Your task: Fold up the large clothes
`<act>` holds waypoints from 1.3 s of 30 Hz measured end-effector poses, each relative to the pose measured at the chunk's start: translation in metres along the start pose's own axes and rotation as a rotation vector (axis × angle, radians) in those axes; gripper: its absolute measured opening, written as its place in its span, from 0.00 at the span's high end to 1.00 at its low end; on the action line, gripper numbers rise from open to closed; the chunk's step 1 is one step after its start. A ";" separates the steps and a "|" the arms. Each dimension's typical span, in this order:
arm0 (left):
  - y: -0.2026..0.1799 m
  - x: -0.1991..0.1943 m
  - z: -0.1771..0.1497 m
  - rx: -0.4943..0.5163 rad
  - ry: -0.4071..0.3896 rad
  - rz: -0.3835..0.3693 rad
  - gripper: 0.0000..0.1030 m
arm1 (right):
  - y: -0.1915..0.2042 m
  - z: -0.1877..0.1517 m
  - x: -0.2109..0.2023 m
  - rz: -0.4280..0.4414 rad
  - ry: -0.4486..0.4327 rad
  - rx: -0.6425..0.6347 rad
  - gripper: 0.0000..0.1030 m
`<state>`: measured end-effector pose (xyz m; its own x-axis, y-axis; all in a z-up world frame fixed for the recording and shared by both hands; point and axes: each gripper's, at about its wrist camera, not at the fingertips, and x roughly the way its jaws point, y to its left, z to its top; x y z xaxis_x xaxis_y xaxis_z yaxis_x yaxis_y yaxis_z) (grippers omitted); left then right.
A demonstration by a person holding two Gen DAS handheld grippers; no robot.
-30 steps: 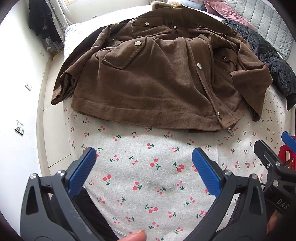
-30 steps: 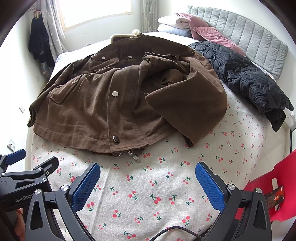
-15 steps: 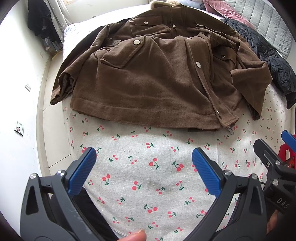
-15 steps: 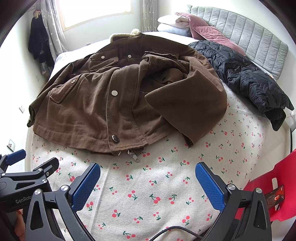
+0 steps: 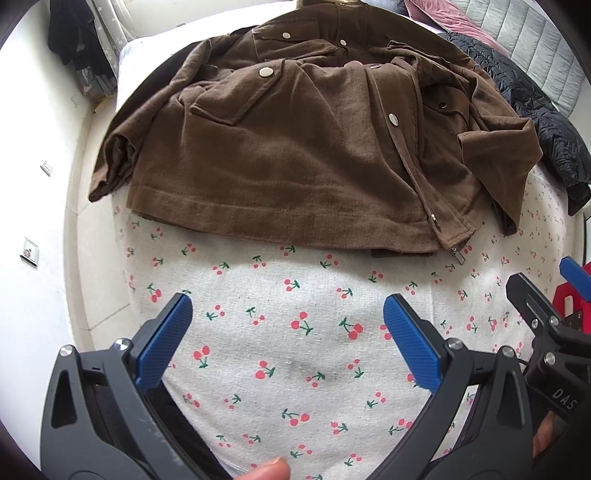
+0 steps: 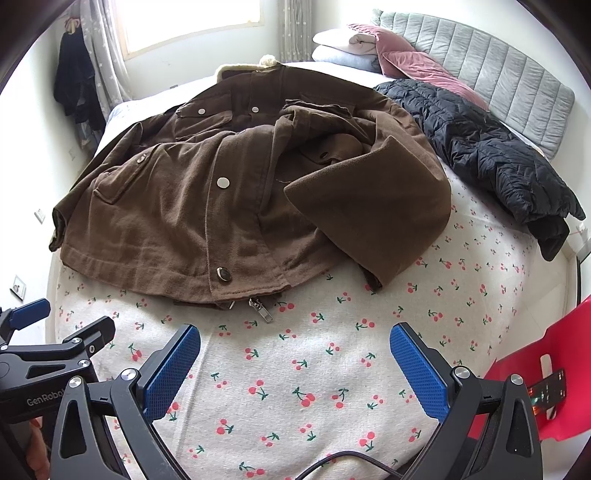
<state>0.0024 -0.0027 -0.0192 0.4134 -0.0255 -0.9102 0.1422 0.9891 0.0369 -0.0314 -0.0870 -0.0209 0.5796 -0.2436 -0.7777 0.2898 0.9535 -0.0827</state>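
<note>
Both our left gripper (image 5: 288, 317) and right gripper (image 6: 295, 349) hover with fingers wide apart over the cherry-print sheet (image 6: 314, 369). Beyond lies the brown jacket (image 6: 229, 184), its sleeve (image 6: 369, 214) already crossed inward; we should pinch the hem (image 5: 280, 221) corners evenly.

This is a bedroom in a home: a bed (image 6: 369, 369) covered with a white cherry-print sheet fills the room, with a grey padded headboard (image 6: 491, 70) along its far right edge and stacked pillows (image 6: 354, 48) at its far corner. A curtained window (image 6: 192, 26) lets daylight in behind the bed's far edge, dark clothes (image 6: 74, 85) hang on the wall beside it, and a brown jacket (image 6: 229, 192) and a black puffer jacket (image 6: 487, 155) lie on the bed.
</note>
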 end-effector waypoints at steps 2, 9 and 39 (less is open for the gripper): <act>0.005 0.002 0.002 -0.002 0.002 -0.044 0.00 | -0.005 0.000 0.001 -0.006 0.000 -0.007 0.00; 0.032 -0.002 0.016 0.009 -0.034 -0.109 0.00 | -0.053 0.015 0.003 0.083 -0.015 0.082 0.00; -0.027 0.077 0.102 0.161 -0.153 -0.266 0.00 | -0.156 0.086 0.148 0.190 0.161 0.354 0.28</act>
<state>0.1223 -0.0466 -0.0480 0.4707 -0.3131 -0.8249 0.3983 0.9096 -0.1179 0.0747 -0.2869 -0.0692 0.5302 -0.0119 -0.8478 0.4490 0.8521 0.2688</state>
